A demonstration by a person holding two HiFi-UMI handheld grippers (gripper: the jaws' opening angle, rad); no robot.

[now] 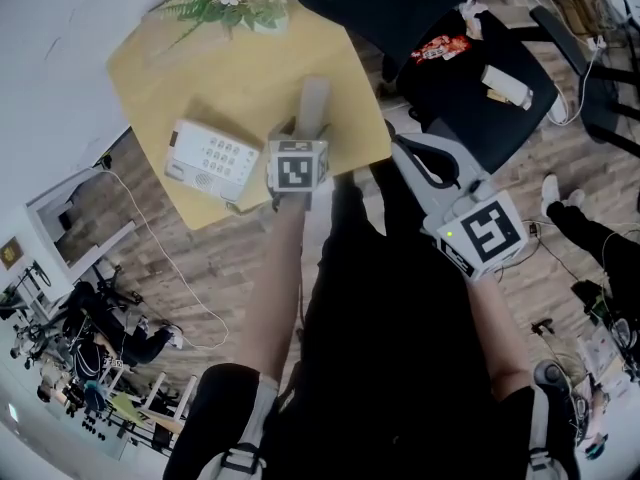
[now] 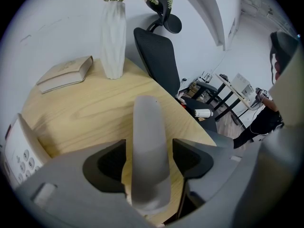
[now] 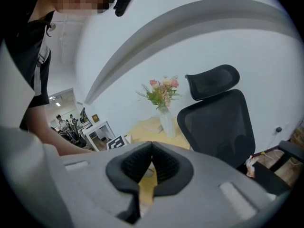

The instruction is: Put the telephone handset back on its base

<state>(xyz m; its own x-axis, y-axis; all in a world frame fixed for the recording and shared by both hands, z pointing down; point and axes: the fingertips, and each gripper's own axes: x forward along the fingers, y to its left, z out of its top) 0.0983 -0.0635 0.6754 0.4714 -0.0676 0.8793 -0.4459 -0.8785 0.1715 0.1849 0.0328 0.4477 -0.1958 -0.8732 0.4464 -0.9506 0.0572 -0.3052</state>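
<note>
A light wooden table (image 1: pixel 240 68) stands in an office room with a wood floor. Off its near edge, the right gripper (image 3: pixel 151 163) has its jaws together, empty. The left gripper (image 2: pixel 150 152) has its jaws apart around the grey handset (image 1: pixel 314 103), pads not pressing it, near the near edge. The white base (image 1: pixel 208 158) sits by the near left corner. A vase (image 2: pixel 113 39) and a book (image 2: pixel 66 72) are at the far edge, and a black chair (image 2: pixel 159 56) is beyond.

On the wooden surface (image 1: pixel 200 78), the grey handset (image 1: pixel 313 103) lies at the left tongs (image 1: pixel 300 135), with the telephone base (image 1: pixel 210 158) just beside.
</note>
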